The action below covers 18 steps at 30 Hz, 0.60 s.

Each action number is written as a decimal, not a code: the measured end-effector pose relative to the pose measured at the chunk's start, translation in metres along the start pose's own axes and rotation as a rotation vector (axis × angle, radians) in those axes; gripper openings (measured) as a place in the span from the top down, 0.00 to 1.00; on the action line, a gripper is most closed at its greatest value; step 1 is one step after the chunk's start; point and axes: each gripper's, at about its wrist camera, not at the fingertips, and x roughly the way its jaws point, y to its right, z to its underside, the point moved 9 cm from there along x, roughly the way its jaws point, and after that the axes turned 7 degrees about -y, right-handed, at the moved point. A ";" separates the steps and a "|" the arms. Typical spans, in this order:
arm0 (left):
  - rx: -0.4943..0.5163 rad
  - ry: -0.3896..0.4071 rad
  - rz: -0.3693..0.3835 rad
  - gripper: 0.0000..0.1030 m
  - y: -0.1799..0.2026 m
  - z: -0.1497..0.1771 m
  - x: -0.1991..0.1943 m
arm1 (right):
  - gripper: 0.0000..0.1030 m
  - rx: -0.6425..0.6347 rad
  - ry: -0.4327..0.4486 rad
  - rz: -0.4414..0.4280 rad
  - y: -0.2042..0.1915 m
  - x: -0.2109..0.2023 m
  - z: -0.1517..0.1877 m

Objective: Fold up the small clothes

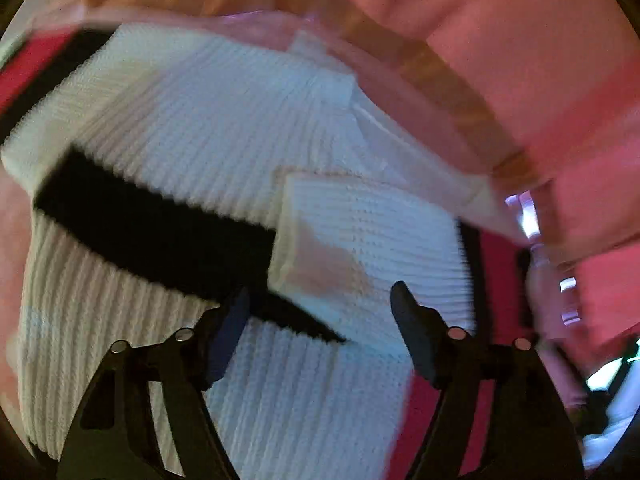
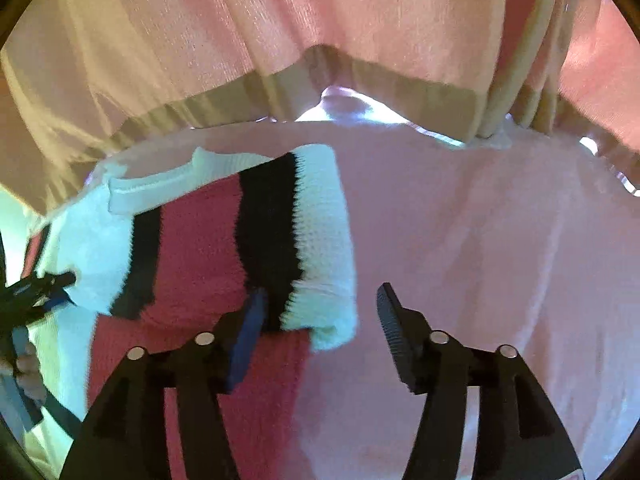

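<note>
A small knitted sweater with white, black and red stripes lies partly folded on a pink bed cover. In the left wrist view the sweater fills the frame, with a white sleeve folded across its black stripe. My left gripper is open just above the sleeve's near edge. My right gripper is open over the sweater's folded white corner. The left gripper also shows at the left edge of the right wrist view, over the sweater's white part.
A pink curtain with a tan hem hangs behind the bed's far edge. The pink cover stretches to the right of the sweater. In the left wrist view, a pink curtain and bright gaps lie to the right.
</note>
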 end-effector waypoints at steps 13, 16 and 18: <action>-0.088 0.098 -0.105 0.93 -0.055 -0.049 -0.021 | 0.44 -0.187 -0.043 0.044 -0.010 0.029 0.023; -0.085 0.074 -0.125 0.93 -0.065 -0.041 -0.010 | 0.45 -0.198 -0.031 0.058 -0.014 0.029 0.019; -0.069 0.080 -0.131 0.92 -0.062 -0.041 -0.012 | 0.45 -0.173 -0.083 0.071 -0.005 0.042 0.026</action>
